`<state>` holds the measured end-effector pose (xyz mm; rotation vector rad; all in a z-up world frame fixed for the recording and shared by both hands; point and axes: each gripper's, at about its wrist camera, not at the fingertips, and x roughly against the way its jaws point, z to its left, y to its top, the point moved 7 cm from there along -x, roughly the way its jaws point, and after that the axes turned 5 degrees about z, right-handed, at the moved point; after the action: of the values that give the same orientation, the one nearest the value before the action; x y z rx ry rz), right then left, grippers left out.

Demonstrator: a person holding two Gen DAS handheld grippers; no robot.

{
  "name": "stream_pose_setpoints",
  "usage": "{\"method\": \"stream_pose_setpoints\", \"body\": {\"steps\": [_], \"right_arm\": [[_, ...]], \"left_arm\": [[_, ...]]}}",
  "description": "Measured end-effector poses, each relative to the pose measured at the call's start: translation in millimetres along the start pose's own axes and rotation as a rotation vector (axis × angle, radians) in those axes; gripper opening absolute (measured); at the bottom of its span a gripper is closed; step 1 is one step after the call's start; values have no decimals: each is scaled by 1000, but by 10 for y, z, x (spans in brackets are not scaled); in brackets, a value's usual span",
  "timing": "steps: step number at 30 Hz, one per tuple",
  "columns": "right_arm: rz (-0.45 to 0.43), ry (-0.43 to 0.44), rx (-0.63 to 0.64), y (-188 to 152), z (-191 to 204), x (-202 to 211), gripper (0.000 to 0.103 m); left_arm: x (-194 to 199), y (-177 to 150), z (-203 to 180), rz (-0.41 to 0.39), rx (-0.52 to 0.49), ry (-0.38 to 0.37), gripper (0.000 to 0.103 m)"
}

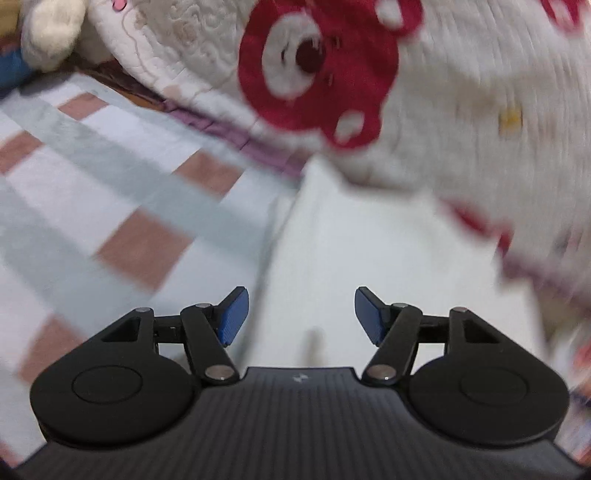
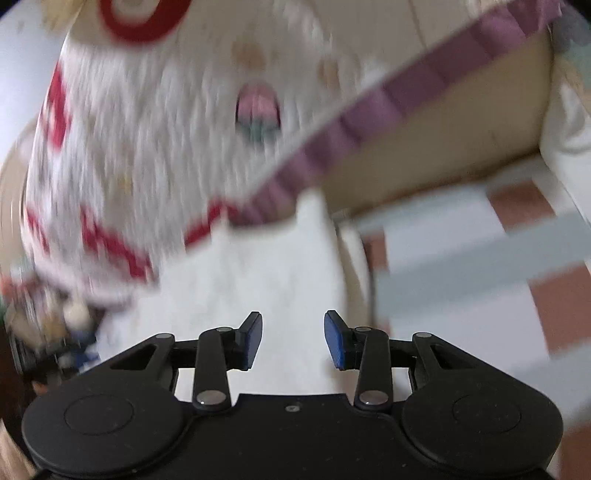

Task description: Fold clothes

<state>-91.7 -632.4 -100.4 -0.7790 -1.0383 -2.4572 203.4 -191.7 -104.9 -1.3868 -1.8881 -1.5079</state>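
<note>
A plain white garment (image 1: 369, 258) lies flat on the checked bedsheet (image 1: 92, 177). My left gripper (image 1: 301, 314) hovers over the garment's near part, open, with nothing between its blue pads (image 1: 232, 317). In the right wrist view the same white garment (image 2: 258, 280) stretches ahead, its far end reaching a quilt's purple border. My right gripper (image 2: 293, 339) is open above it and holds nothing. Both views are blurred by motion.
A white quilt with red bear prints (image 1: 317, 70) and a purple border (image 2: 388, 103) bunches up just beyond the garment. A cream plush toy (image 1: 51, 33) sits far left. The checked sheet (image 2: 498, 258) spreads to the right. Blurred clutter (image 2: 55, 325) lies at the left.
</note>
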Motion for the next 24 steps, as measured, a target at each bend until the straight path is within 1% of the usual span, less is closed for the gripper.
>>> {"method": "stream_pose_setpoints", "body": {"steps": [1, 2, 3, 5, 6, 7, 8, 9, 10, 12, 14, 15, 16, 18, 20, 21, 22, 24], "right_arm": [[28, -9, 27, -169, -40, 16, 42], [48, -15, 41, -310, -80, 30, 43], [52, -15, 32, -396, -121, 38, 43], [58, -16, 5, -528, -202, 33, 47], [57, -17, -12, -581, -242, 21, 48], [55, -16, -34, -625, -279, -4, 48], [56, -10, -61, -664, -315, -40, 48], [57, 2, -99, -707, -350, -79, 48], [56, 26, -161, -755, -385, -122, 48], [35, 67, -294, -862, -460, -161, 50], [1, 130, -447, -987, -545, -168, 50], [-14, 161, -523, -1050, -590, -171, 50], [-28, 187, -588, -1092, -628, -173, 48], [-50, 219, -678, -1095, -672, -167, 49], [-72, 252, -768, -1098, -718, -161, 53], [-84, 268, -813, -1100, -743, -158, 56], [-89, 265, -824, -1083, -750, -156, 58], [-78, 187, -715, -974, -698, -159, 58]], "left_arm": [[28, -148, 86, 13, -33, 17, 64], [77, -255, 198, 24, -15, 2, 65], [105, -350, 289, 29, 27, -30, 67], [163, -522, 460, 38, 109, -93, 68], [185, -551, 506, 40, 136, -111, 69], [200, -561, 539, 46, 147, -109, 69], [217, -570, 566, 49, 156, -95, 71], [226, -586, 578, 51, 164, -85, 73], [230, -603, 588, 53, 176, -80, 73], [212, -638, 589, 62, 219, -106, 73], [188, -693, 589, 81, 305, -163, 73], [179, -717, 586, 86, 362, -204, 73], [148, -736, 579, 98, 409, -238, 73], [88, -770, 565, 123, 503, -305, 73], [34, -792, 553, 143, 587, -362, 73], [19, -776, 551, 137, 598, -350, 73], [10, -758, 547, 126, 601, -333, 73], [28, -704, 529, 77, 563, -271, 74]]}}
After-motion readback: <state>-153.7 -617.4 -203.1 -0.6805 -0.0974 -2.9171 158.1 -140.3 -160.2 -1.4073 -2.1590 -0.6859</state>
